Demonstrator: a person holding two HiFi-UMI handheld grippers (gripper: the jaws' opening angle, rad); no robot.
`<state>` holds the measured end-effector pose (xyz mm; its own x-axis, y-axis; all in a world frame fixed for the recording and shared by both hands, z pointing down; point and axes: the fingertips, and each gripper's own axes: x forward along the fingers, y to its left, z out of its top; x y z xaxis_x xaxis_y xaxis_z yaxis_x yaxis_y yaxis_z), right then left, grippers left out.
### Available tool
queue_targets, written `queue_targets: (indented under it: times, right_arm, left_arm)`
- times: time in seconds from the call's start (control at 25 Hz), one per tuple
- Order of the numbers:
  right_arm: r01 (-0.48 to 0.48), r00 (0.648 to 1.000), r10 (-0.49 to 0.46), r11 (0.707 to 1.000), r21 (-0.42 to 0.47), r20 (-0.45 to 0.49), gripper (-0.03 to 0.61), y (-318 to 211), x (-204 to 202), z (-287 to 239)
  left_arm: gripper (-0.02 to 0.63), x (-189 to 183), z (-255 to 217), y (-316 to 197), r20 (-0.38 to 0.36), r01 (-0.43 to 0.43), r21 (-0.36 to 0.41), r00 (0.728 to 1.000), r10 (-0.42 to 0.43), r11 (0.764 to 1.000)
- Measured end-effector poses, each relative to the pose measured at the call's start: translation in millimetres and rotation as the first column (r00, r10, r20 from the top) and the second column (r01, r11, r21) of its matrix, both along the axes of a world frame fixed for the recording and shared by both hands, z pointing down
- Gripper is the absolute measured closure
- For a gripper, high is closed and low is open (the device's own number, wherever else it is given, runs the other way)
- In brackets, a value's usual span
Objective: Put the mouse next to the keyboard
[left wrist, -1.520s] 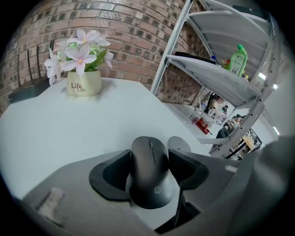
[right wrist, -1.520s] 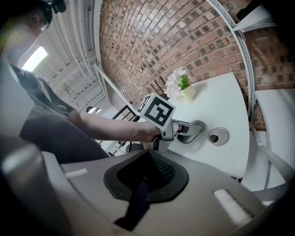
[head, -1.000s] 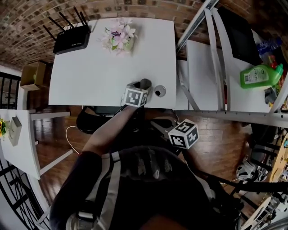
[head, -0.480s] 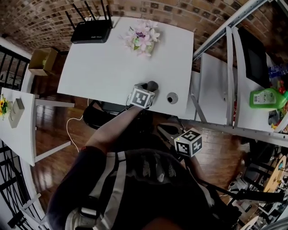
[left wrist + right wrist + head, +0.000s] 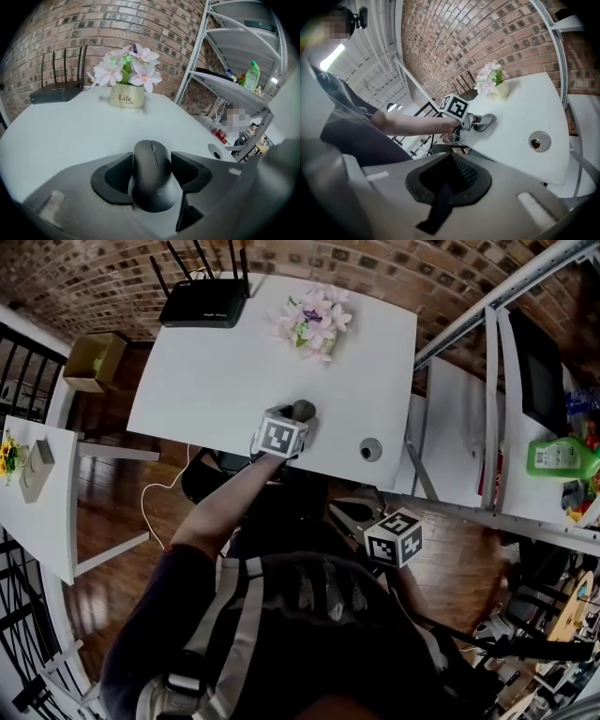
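Setting: office-type workroom with storage. Evidence: red-brown brick wall; dark polished wooden plank floor; white rectangular table with a round cable grommet; black four-antenna wireless router; cream pot of pink-white flowers; grey metal shelving rack bearing a green plastic bottle.

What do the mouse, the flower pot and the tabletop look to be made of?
The mouse is likely matte black plastic: an even, dull surface with soft highlights and a moulded seam down its middle. The flower pot is probably glazed ceramic, cream with a slight sheen and printed lettering, though it could be plastic. The tabletop looks like smooth white laminate or painted board, flat and uniform.
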<state>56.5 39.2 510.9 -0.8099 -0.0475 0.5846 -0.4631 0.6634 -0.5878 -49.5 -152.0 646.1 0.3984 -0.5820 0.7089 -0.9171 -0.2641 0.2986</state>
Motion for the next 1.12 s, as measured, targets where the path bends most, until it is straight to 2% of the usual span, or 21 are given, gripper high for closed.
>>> queue_targets:
  times: [0.24,0.44,1.12]
  right_arm:
    - [0.018,1.0,-0.019,1.0,-0.004,-0.01,0.574,-1,-18,-3]
    - [0.046,0.999,-0.046,0.999,-0.002,-0.024,0.574,-2,-38,-4]
    - [0.062,0.996,-0.062,0.998,0.01,-0.059,0.574,-10,-86,-7]
  left_arm:
    - [0.353,-54,-3,-4,0.038,0.041,0.01,0.998,-0.041,0.999]
    - [0.353,-92,-3,-2,0.031,0.093,-0.003,0.995,-0.092,0.996]
    - [0.35,-150,-3,4,-0.014,0.118,0.0,0.993,-0.118,0.993]
